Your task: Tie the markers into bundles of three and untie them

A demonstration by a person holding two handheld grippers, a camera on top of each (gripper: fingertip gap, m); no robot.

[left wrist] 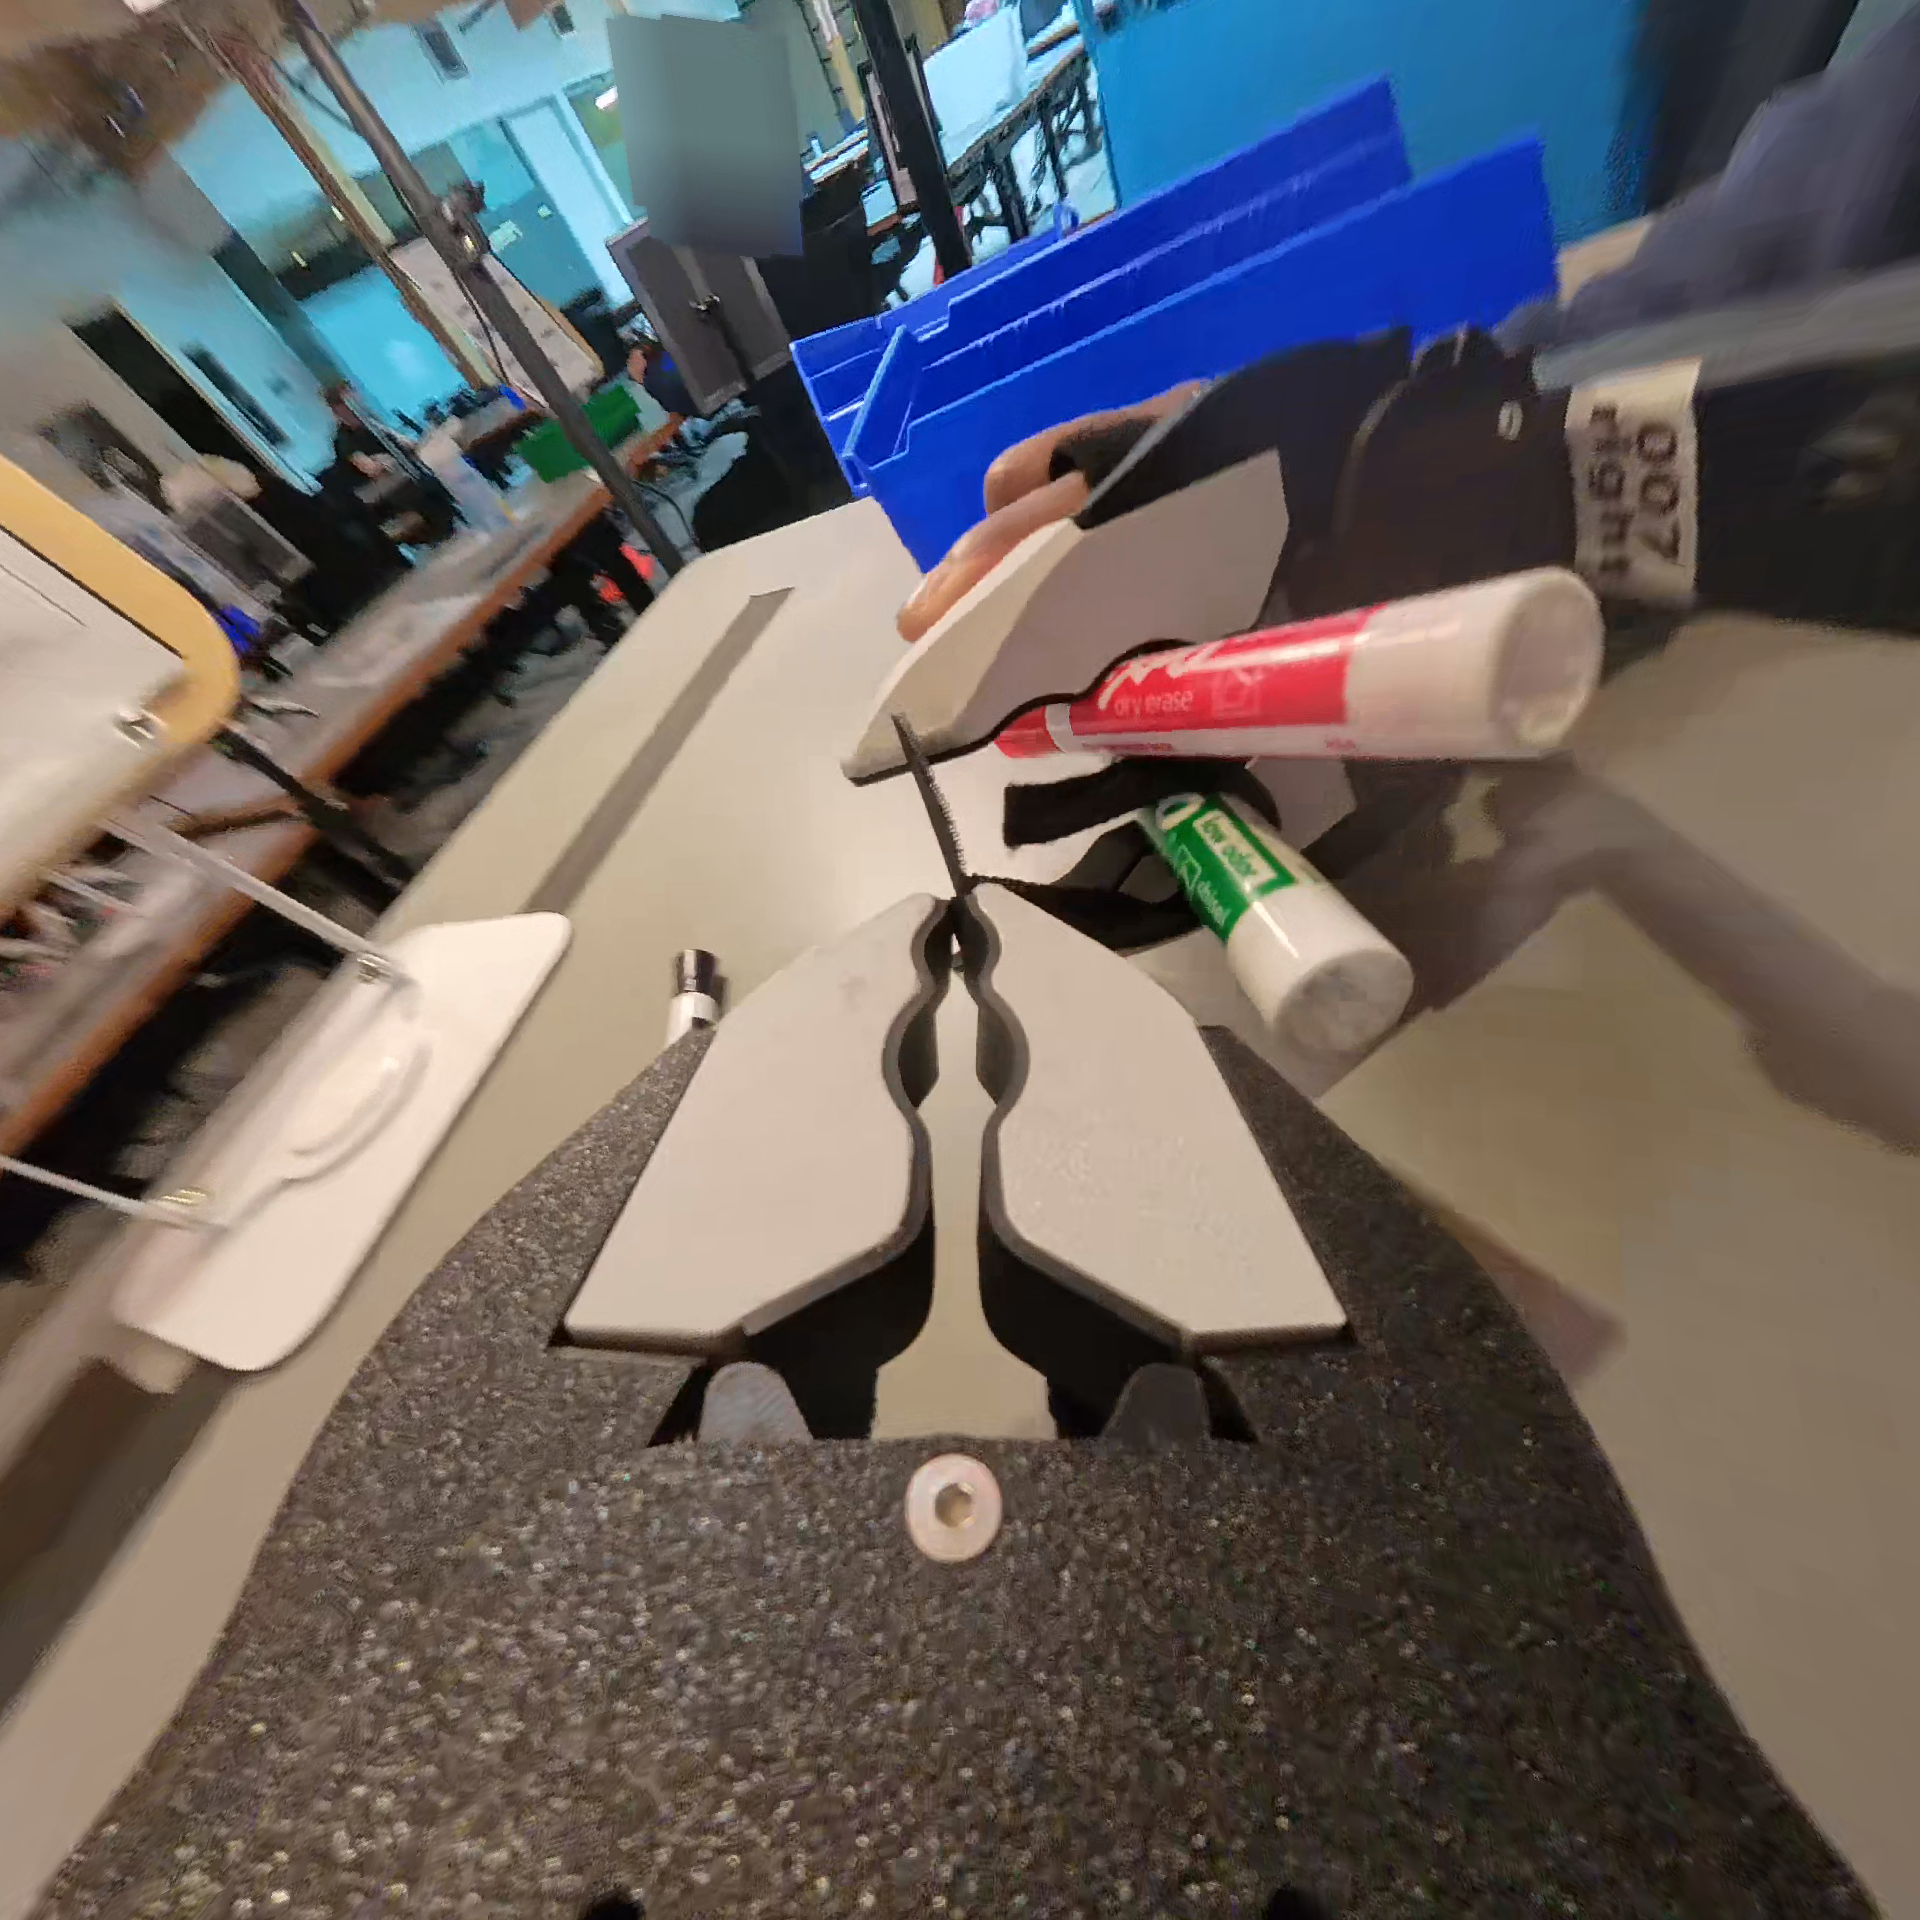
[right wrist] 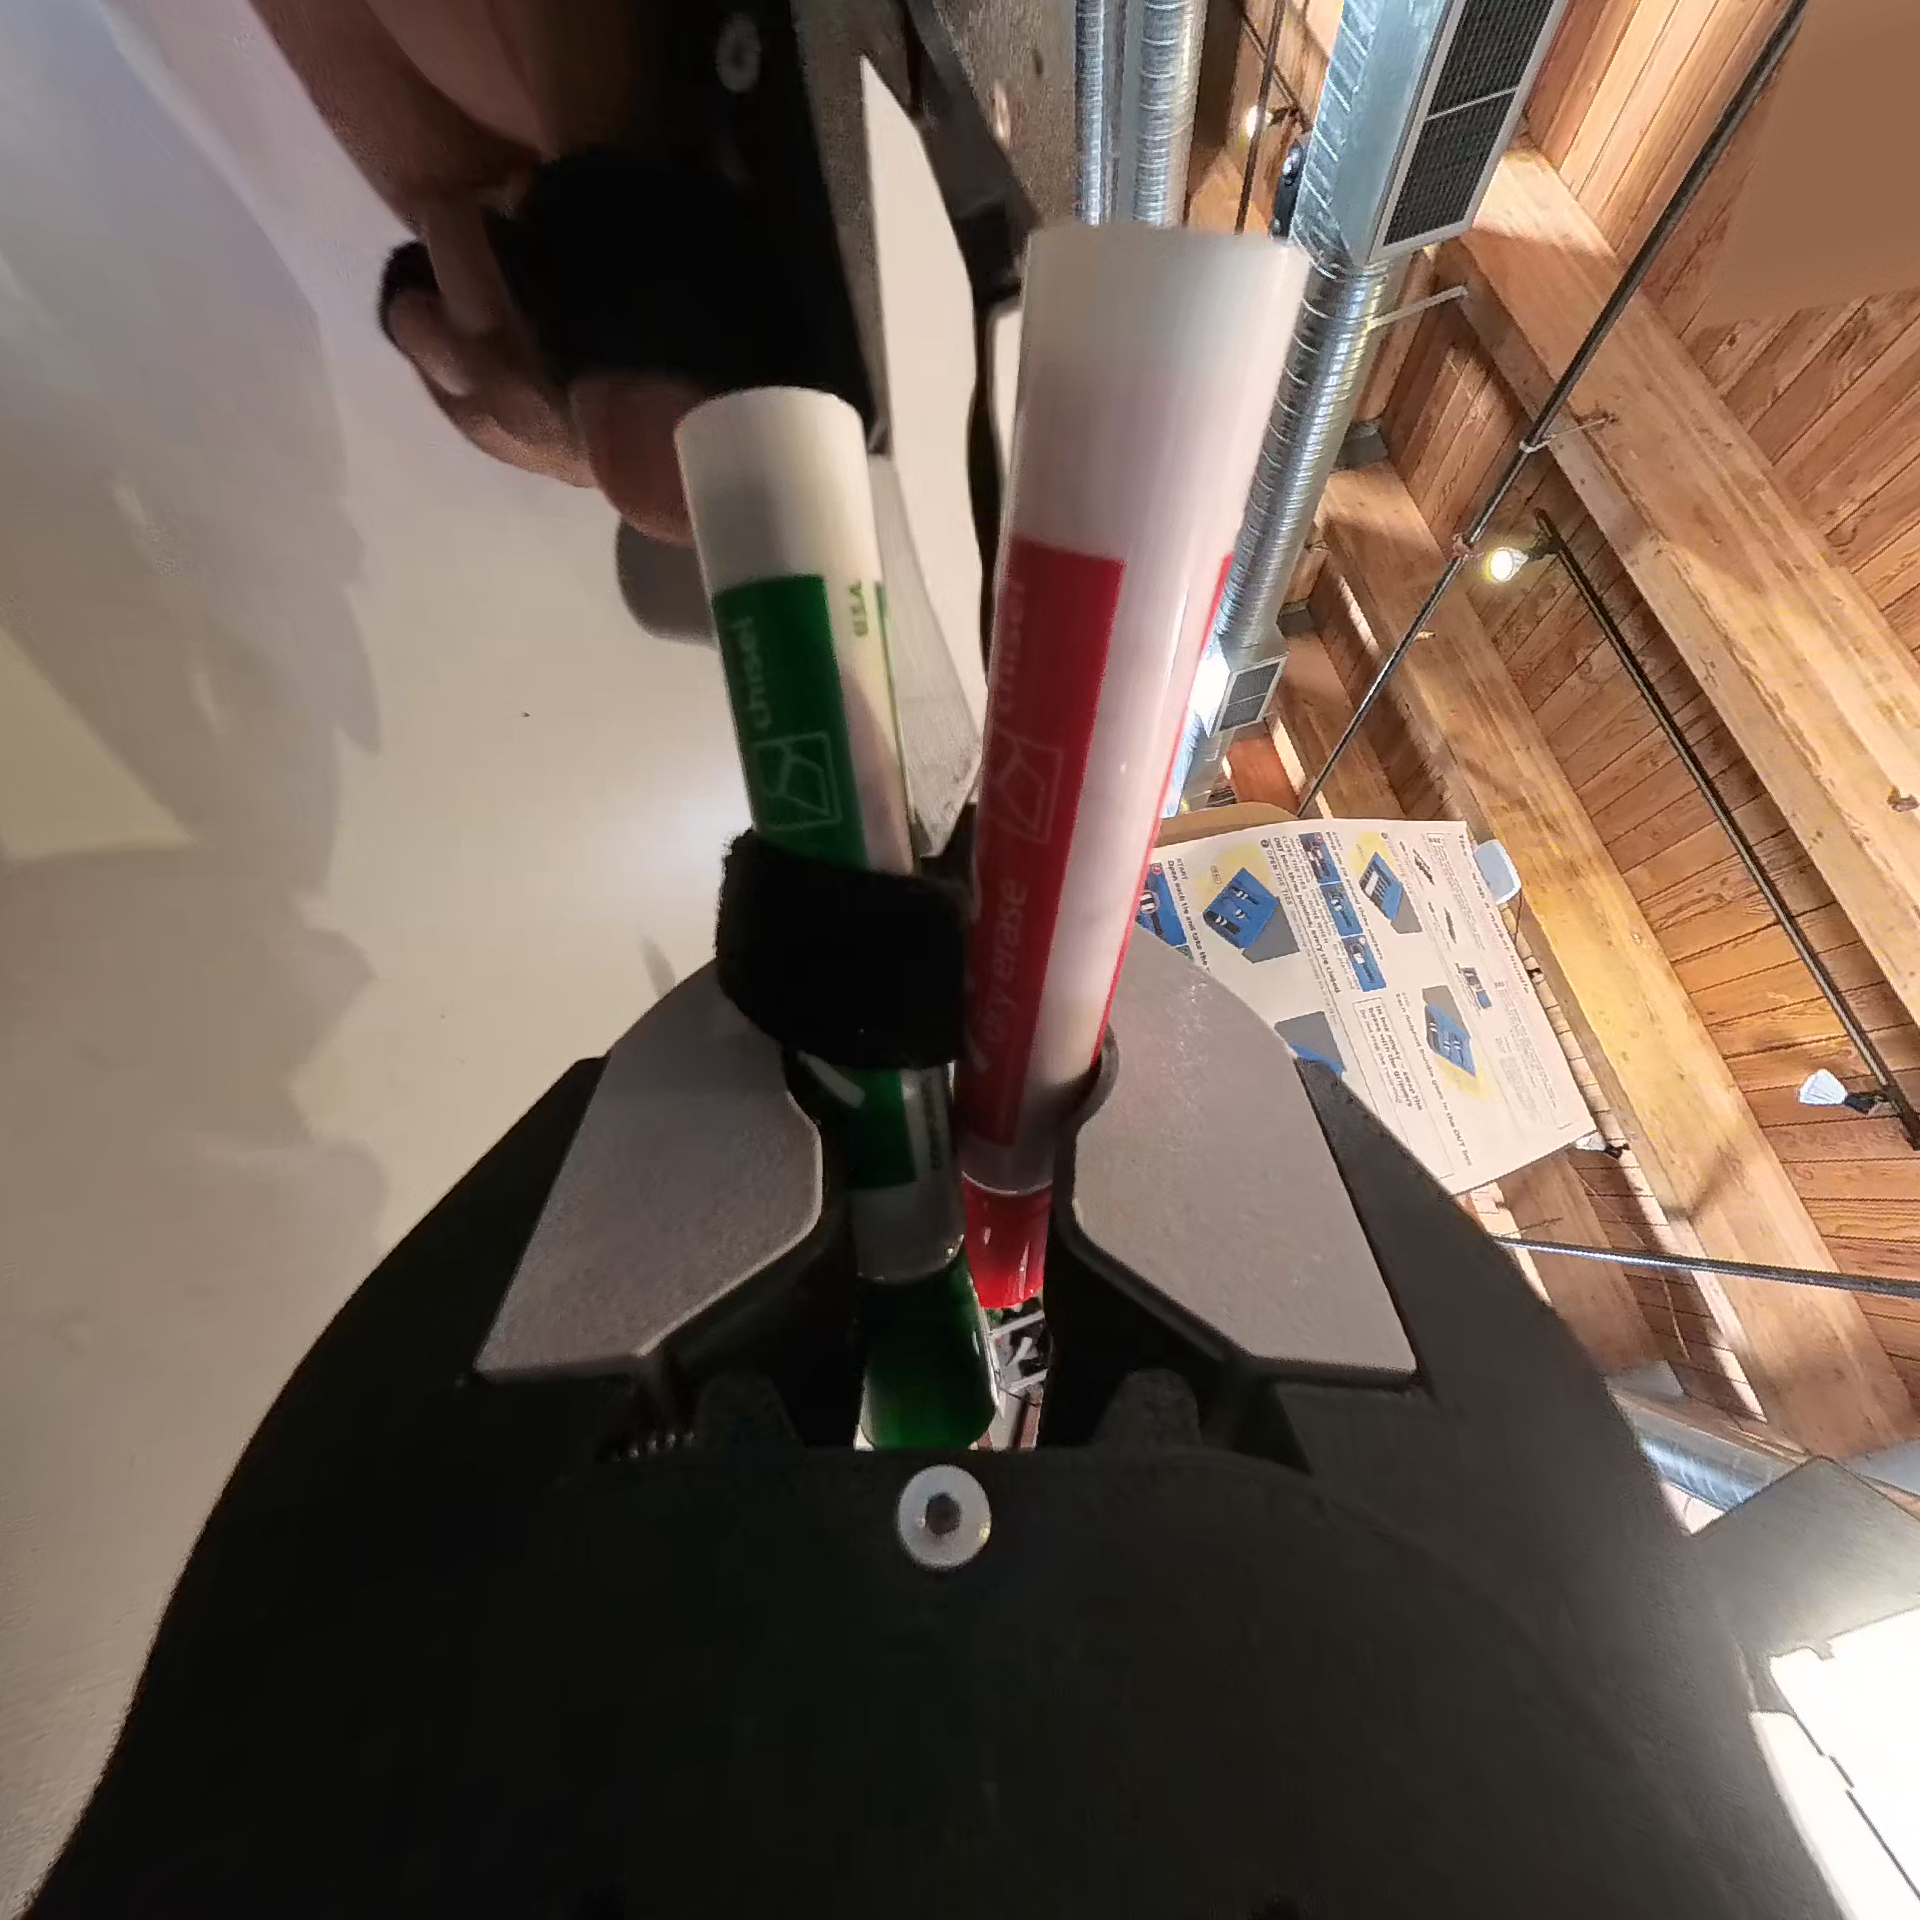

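My left gripper (left wrist: 961,930) is shut at its tips on a thin black strap (left wrist: 935,821) that runs up to the markers. My right gripper (left wrist: 1039,779) shows farther off in the left wrist view, held by a gloved hand. In its own view my right gripper (right wrist: 956,997) is shut on a red marker (right wrist: 1091,727) and a green marker (right wrist: 800,675), both held above the table. The strap's black band (right wrist: 842,956) wraps the green marker. The red marker (left wrist: 1299,675) lies above the green marker (left wrist: 1268,914). Another white marker (left wrist: 691,992) lies on the table, mostly hidden behind my left finger.
Blue bins (left wrist: 1195,343) stand at the back of the grey table (left wrist: 1558,1351). A white plate on wires (left wrist: 343,1101) sits at the left edge, and a long slot (left wrist: 665,748) runs along the tabletop. People and benches are far behind. A poster (right wrist: 1403,987) hangs in the right wrist view. My left and right fingertips are right by each other.
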